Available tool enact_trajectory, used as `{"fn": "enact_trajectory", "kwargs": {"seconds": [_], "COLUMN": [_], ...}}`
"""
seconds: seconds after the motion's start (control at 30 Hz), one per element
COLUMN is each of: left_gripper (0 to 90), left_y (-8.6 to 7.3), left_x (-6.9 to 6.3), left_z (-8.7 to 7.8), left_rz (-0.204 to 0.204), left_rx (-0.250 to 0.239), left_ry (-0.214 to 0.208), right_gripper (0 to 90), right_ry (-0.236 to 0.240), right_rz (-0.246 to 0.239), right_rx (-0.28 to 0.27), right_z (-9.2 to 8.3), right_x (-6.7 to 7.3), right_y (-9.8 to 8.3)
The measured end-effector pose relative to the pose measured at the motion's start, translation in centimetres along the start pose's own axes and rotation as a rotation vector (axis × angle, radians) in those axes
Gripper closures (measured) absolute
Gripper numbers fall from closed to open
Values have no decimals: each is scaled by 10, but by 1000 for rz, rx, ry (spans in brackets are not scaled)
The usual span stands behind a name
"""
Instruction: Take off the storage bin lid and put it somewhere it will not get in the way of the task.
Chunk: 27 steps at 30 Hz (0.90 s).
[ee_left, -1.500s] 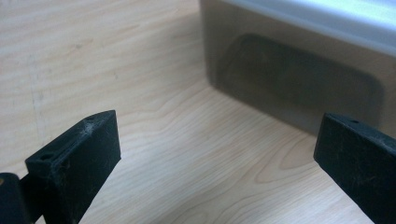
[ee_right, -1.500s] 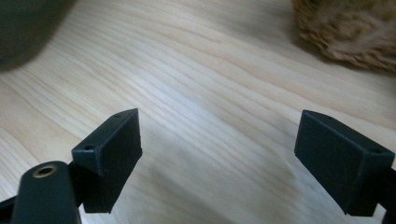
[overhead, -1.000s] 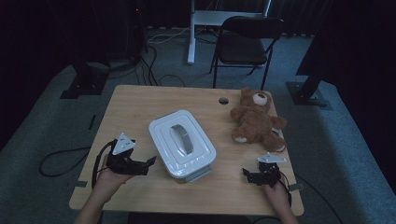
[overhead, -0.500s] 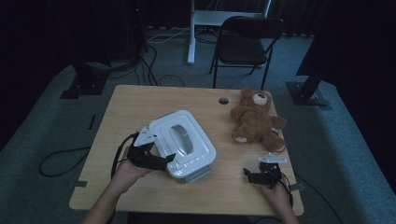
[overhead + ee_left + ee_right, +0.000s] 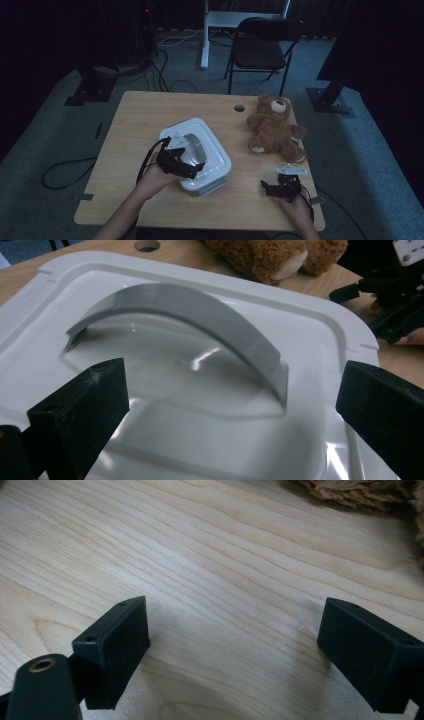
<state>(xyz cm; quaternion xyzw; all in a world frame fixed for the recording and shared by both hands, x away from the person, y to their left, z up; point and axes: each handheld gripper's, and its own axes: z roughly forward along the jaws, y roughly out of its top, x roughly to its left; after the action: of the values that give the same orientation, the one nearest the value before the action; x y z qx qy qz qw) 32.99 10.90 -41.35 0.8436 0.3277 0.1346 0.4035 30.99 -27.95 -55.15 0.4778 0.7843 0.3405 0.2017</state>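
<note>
My left hand-held gripper (image 5: 192, 170) has moved in from the counter edge and now hangs over the white plastic lidded box (image 5: 212, 150) mid-counter, jaws wide around its grey arched handle (image 5: 200, 315). A lid lift looks next. My right hand-held gripper (image 5: 272, 187) stays wide, resting on the pale wooden counter (image 5: 135, 115).

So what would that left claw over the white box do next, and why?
Probably ease forward a little and close on the grey handle. The left gripper hangs open over the white lid, its jaws spread to either side of the arched handle's near end, not touching it. The right gripper is open over bare table, away from the box.
</note>
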Motion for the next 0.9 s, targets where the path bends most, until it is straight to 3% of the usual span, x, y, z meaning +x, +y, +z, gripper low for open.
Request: {"fn": "enact_trajectory", "kwargs": {"seconds": [0.43,0.57,0.6,0.67,0.8,0.83,0.9], "left_gripper": [11,56,64,160,208,251,337], "left_y": [15,16,17,17,17,17,16], "left_x": [-5,-4,-4,-4,-4,-6,-6], "left_z": [22,24,25,25,26,27,26], "left_rz": [-28,-53,-39,-40,-54,-30,-22], "left_rx": [42,47,53,42,35,29,26], "left_ry": [19,22,30,55,46,43,36], "right_gripper": [126,127,127,127,127,127,127], "right_ry": [-17,-22,-22,-22,-22,-23,-23], "right_rz": [13,19,19,19,19,20,19], "right_rx": [-1,-1,-1,-1,-1,-1,-1], "right_z": [-3,-3,-3,-3,-3,-4,-3], "right_x": [-1,-1,-1,-1,-1,-1,-1], "right_y": [-3,-3,-3,-3,-3,-3,-3]}}
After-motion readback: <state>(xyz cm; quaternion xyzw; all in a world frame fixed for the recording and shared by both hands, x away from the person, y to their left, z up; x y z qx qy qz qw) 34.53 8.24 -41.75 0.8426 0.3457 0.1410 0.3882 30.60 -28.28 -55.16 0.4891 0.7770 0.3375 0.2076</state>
